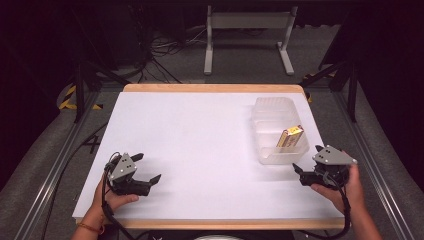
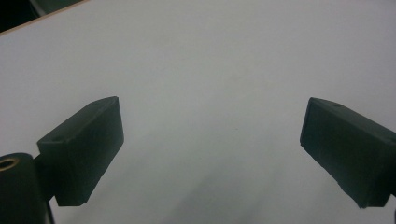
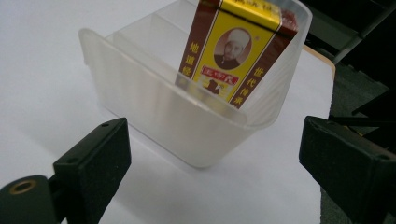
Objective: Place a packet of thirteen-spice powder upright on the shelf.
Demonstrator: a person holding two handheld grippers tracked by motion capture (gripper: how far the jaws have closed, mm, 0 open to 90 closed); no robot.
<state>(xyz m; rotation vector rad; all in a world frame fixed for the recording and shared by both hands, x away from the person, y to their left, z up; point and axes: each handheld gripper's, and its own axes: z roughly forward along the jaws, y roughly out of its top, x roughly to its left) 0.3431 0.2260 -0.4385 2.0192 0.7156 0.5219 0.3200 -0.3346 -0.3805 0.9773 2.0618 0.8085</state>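
A clear plastic bin stands at the right side of the white table top. A yellow and brown box leans upright inside its near end. My right gripper is open just in front of the bin's near wall, with nothing between its jaws. My left gripper is open low over bare white table at the front left, holding nothing.
The table's wooden edge shows at the back and front. Beyond it a grey metal stand and cables lie on the floor. Dark frame legs flank the table.
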